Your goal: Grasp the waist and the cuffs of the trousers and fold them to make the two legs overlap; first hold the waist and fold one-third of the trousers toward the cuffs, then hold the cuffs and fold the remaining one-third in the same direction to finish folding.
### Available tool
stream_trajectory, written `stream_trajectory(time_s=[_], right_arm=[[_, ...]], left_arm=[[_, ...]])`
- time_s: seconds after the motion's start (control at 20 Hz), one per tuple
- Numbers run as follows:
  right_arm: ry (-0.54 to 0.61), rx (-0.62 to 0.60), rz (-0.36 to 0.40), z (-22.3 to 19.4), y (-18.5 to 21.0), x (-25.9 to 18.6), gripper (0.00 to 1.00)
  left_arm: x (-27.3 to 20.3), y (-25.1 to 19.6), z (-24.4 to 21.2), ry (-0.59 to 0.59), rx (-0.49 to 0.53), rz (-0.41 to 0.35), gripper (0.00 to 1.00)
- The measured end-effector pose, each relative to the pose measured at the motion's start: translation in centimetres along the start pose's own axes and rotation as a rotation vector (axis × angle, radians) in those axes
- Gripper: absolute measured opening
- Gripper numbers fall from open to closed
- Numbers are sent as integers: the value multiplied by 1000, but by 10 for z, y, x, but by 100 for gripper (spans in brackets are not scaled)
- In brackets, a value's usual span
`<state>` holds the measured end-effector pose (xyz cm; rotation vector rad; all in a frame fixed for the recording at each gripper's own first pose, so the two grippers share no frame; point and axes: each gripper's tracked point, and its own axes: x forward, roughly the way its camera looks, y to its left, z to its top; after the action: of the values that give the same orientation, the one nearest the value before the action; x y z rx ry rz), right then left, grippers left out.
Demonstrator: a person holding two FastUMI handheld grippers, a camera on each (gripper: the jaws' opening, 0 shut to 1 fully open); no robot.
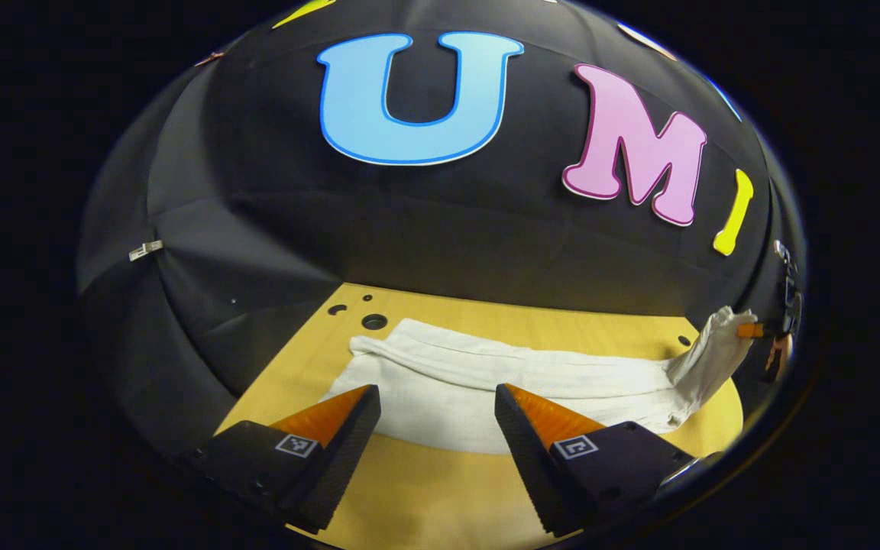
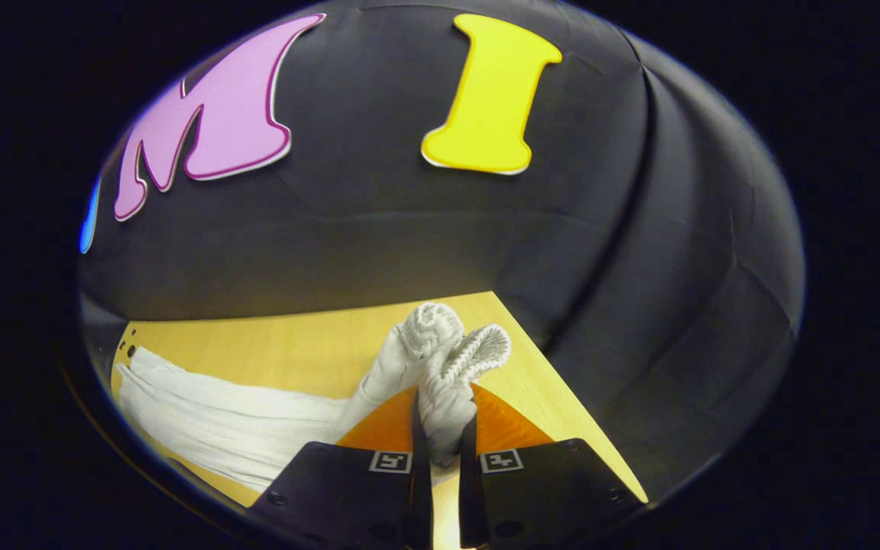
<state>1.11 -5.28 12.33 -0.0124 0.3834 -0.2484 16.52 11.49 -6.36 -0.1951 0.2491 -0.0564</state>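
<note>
Right now my right gripper is pinched tight on one end of the white trousers, both fingers pressing the bunched cloth between them. Above the tips two ribbed, knitted bands stick up at twelve o'clock; they look like the cuffs, though from this angle I can't be sure. From there the rest of the garment trails off toward nine o'clock and lies flat on the wooden table.

In the left gripper view, my left gripper hangs with its fingers spread wide and nothing between them. The trousers lie stretched across the table just beyond the tips. Their far end is lifted at three o'clock, where my right gripper holds it.

Each finger carries a small square coded marker; I can read no words or brand on anything.
</note>
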Motion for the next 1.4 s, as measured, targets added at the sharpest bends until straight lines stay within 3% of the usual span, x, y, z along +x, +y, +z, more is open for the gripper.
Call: stream_trajectory(time_s=[0.15,0.25,0.5,0.8,0.85,0.9,0.95,1.0,1.1,1.2,1.25,1.3,1.35,1.4], right_arm=[[-29,75,51,17,19,-23,17],[-34,76,56,20,19,-32,17],[-38,107,195,19,25,-40,17],[12,25,297,9,29,-34,17],[30,19,313,5,30,-34,13],[46,8,326,4,29,-33,20],[63,-8,338,2,28,-34,16],[83,-26,350,-5,27,-33,23],[134,-58,354,-23,21,-30,26],[161,-105,347,-42,20,-32,47],[171,-121,374,-45,24,-38,43],[184,-136,397,-48,25,-41,70],[194,-152,416,-49,24,-46,82],[204,-169,433,-53,23,-51,88]], left_arm=[[-7,25,-10,7,23,1,96],[-10,34,-20,21,-23,-34,96],[-11,69,-56,63,-67,-27,96],[18,95,-69,58,-111,-30,96],[27,100,-68,57,-114,-22,96],[37,107,-70,58,-115,-8,96],[49,113,-70,62,-118,4,96],[60,118,-70,67,-124,12,96],[83,126,-74,90,-139,30,96],[105,132,-75,110,-149,46,96],[115,134,-76,121,-151,58,92],[125,134,-79,142,-156,64,96],[134,133,-80,157,-158,64,96],[141,132,-80,168,-152,62,96]])
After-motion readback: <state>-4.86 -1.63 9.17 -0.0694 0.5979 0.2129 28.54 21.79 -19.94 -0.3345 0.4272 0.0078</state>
